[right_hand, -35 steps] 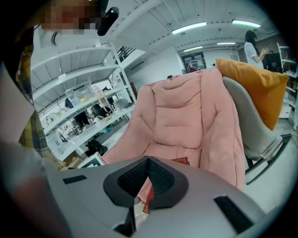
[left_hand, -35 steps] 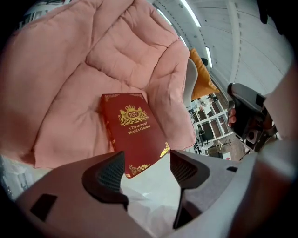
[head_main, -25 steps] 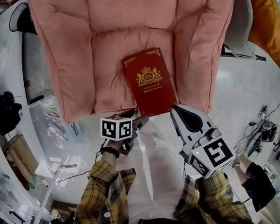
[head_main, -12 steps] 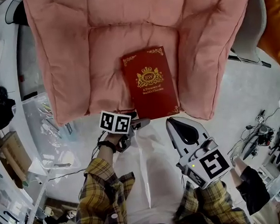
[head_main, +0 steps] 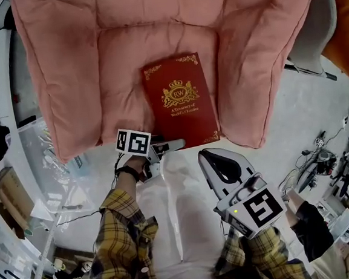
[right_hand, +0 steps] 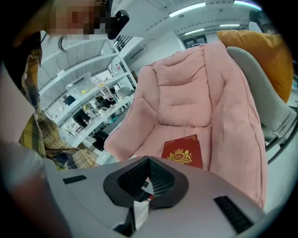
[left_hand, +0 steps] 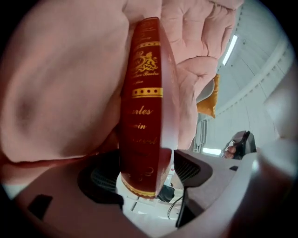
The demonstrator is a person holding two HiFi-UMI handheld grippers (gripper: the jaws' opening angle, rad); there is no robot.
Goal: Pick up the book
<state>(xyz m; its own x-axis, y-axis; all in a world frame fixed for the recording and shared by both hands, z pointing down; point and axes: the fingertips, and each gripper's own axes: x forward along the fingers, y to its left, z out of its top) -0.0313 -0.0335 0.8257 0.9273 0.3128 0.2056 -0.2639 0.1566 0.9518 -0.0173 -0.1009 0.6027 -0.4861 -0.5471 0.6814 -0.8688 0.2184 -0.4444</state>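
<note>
Head view: red book (head_main: 180, 99) flat on pink armchair (head_main: 66, 84) seat, frame centre, near corner at the seat front so my left gripper (head_main: 170, 146) can straddle it
Left gripper view: jaws just opened wide, spine end between them, not clamped; left-side contact unclear
Right gripper view: right gripper (right_hand: 148, 160) closed, empty, parked back; book's near edge cut off

Pink armchair (head_main: 153, 34) on pale floor (head_main: 306, 112) (shelves (right_hand: 88, 97) beside)
</note>
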